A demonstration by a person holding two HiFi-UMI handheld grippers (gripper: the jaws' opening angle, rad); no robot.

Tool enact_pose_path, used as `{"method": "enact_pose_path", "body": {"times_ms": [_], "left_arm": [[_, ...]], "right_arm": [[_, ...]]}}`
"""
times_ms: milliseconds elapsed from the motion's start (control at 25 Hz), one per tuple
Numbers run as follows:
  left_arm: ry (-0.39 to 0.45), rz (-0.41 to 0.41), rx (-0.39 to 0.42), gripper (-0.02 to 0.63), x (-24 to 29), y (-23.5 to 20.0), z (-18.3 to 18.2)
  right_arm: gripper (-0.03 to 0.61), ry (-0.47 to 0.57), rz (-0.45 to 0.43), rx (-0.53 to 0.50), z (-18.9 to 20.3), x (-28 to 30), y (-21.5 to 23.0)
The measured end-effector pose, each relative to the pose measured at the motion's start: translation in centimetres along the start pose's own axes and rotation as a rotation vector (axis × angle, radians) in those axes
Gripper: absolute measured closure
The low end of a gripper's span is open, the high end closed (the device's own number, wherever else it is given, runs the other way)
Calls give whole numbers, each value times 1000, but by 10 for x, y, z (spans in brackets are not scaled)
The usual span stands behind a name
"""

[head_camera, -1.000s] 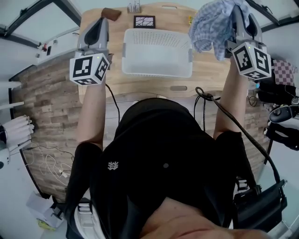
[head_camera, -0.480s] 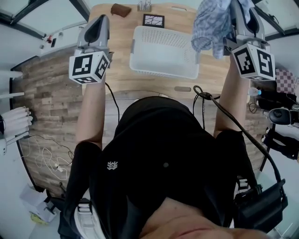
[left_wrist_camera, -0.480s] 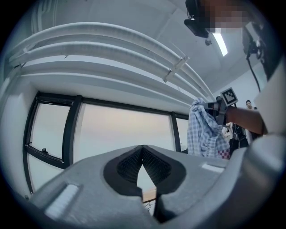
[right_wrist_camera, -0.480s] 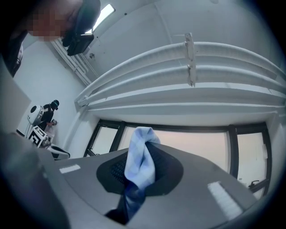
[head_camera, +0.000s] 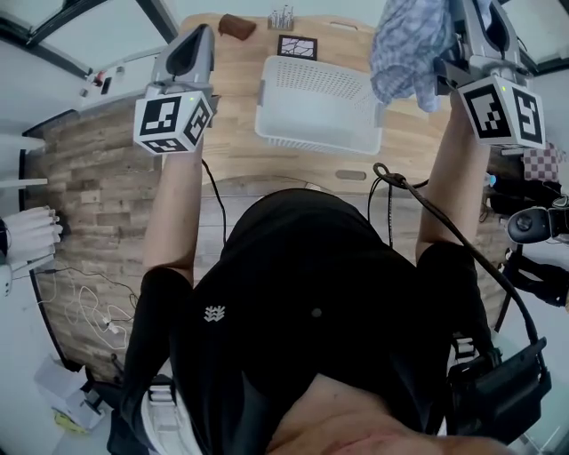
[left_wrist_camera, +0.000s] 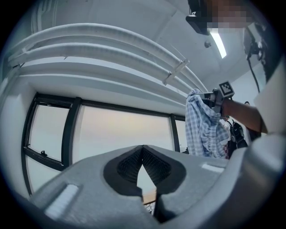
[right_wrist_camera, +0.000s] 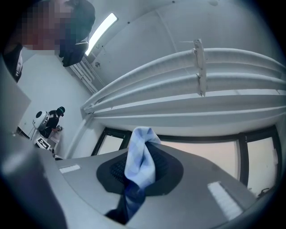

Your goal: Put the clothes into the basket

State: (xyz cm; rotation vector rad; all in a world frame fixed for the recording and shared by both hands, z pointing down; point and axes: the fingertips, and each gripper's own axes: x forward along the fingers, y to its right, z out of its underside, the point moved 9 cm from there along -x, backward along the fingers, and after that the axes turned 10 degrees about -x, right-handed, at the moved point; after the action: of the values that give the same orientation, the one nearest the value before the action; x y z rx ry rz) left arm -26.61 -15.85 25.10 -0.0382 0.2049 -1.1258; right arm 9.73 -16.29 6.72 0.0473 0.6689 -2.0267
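My right hand-held gripper [head_camera: 457, 25] was clamped on a blue checked shirt [head_camera: 404, 44], which hung by the two o'clock corner of the white basket [head_camera: 320, 139] on the desk [head_camera: 229, 102]. My left hand-held gripper [head_camera: 197, 37], closed and empty, was at the basket's nine o'clock.

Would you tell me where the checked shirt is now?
The shirt hangs upper right in the head view, clamped in the right gripper, by the basket.

Black tile [head_camera: 297, 46] and brown lump [head_camera: 236, 25] lie on wooden table [head_camera: 229, 142]
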Motion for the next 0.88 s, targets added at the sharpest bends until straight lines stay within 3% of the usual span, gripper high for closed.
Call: {"method": "enact_pose_path", "body": {"times_ms": [360, 480, 880], "left_arm": [[-33, 25, -21, 615, 10, -1, -24], [-45, 17, 6, 615, 26, 0, -32], [-74, 25, 3, 615, 71, -2, -106]], "right_arm": [[543, 12, -54, 26, -28, 23, -8], [543, 29, -84, 44, -24, 29, -10], [543, 92, -138, 98, -57, 45, -2]]}}
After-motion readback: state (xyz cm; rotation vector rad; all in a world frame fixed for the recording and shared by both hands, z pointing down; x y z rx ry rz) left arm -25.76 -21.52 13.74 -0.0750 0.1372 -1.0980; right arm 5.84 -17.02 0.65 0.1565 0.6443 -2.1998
